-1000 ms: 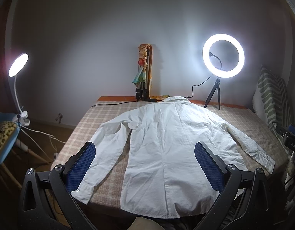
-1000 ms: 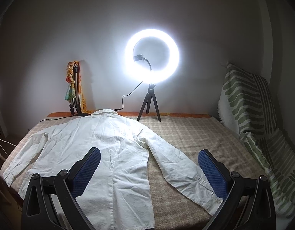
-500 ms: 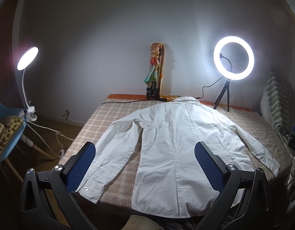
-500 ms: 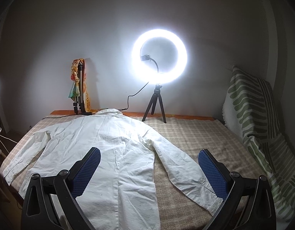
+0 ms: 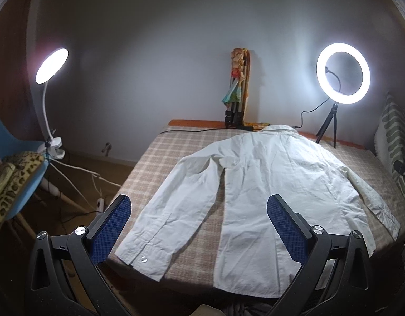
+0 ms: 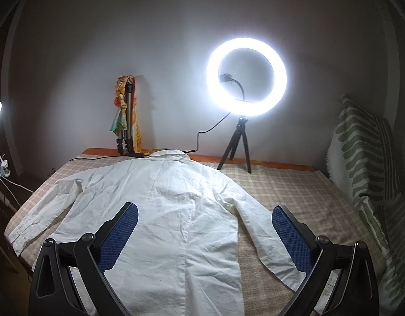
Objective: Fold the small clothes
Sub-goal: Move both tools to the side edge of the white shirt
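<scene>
A white long-sleeved shirt (image 5: 268,184) lies flat, back up, on the checked table (image 5: 176,144), collar at the far end, both sleeves spread out. It also shows in the right wrist view (image 6: 176,210). My left gripper (image 5: 199,223) is open and empty, above the near edge over the left sleeve cuff (image 5: 144,255) and the hem. My right gripper (image 6: 205,234) is open and empty, above the shirt's lower body and the right sleeve (image 6: 260,231).
A ring light on a tripod (image 6: 245,79) stands at the table's far right. A folded tripod with a colourful cloth (image 5: 238,89) stands at the far middle. A clip lamp (image 5: 50,65) and a blue chair (image 5: 15,163) are left; a striped cushion (image 6: 365,158) is right.
The left gripper has shifted left, so the shirt sits further right in its view. The right gripper has shifted a little left too. Both stay open; the shirt has not moved.
</scene>
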